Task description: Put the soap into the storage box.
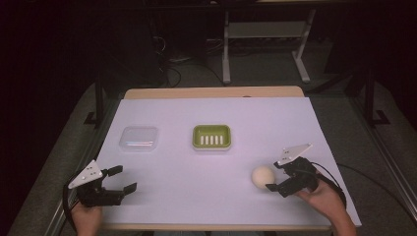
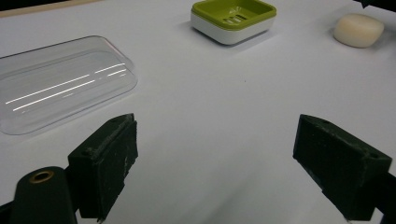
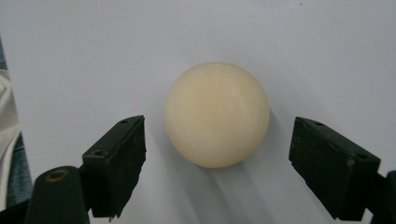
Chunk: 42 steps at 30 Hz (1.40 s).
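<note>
Two grippers: both lay near the table's [image 1: 162,196] front edge, each in a hand
Left gripper [image 1: 120,179]: released, jaws wide, parked over bare white surface; it held nothing, probably waiting in reserve
Clear lid [image 1: 139,137]: lay flat left of centre; apart from the dish
Green soap dish [image 1: 211,136]: sat mid-table, empty, likely the destination
Soap [image 1: 263,176]: cream, rounded; rested on the table front right, between dish and hand
Right gripper [image 1: 278,176]: released, jaws spread either side of the soap [image 3: 217,114] without touching; lined up to close
Obstacles: none lay between soap and dish
</note>
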Tool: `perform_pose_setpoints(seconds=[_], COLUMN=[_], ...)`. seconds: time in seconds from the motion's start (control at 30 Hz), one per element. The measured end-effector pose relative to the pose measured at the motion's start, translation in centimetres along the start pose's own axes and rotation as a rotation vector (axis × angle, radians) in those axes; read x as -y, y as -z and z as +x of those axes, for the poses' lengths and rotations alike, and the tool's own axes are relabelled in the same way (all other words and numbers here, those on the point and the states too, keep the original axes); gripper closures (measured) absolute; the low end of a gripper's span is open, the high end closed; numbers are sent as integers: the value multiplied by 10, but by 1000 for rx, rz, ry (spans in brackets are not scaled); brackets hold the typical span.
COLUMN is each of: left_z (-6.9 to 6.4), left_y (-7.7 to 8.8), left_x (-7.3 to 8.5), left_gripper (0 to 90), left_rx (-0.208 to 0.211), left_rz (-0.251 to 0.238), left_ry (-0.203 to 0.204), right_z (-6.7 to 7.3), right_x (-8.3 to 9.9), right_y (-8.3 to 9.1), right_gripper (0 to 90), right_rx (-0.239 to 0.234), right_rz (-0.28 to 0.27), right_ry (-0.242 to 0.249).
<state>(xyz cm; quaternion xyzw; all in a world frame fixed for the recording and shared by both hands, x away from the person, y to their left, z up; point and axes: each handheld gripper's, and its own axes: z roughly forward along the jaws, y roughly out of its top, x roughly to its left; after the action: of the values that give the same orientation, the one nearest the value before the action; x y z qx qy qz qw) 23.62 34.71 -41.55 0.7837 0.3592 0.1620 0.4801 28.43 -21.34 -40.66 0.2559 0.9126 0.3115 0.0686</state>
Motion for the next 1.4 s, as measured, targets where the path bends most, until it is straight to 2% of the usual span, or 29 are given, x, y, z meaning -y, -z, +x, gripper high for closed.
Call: perform_pose_setpoints(seconds=[0.37, 0.53, 0.87, 1.03, 1.13, 1.23, 1.4], left_z=[0, 0, 0, -1, -1, -1, -1], left_y=[0, 0, -1, -1, -1, -1, -3], left_x=[0, 0, 0, -1, -1, -1, -1], left_gripper=[133, 132, 132, 133, 133, 133, 133], left_rx=[0, 2, 5, 7, 7, 8, 10], left_rz=[-2, -3, -1, -1, -1, -1, -5], left_ry=[-1, 2, -3, -6, -7, -6, -2], right_z=[-2, -2, -1, 0, 1, 1, 0], right_x=[-8, -11, -14, -14, -14, -14, -13], right_y=[-17, -23, -33, -37, -41, -41, -42], right_gripper=[163, 158, 158, 158, 158, 159, 180], right_rx=[-15, -5, 7, 6, 25, 2, 12], right_rz=[56, 75, 109, 127, 143, 126, 121], right_ry=[7, 27, 35, 20, 27, 20, 16])
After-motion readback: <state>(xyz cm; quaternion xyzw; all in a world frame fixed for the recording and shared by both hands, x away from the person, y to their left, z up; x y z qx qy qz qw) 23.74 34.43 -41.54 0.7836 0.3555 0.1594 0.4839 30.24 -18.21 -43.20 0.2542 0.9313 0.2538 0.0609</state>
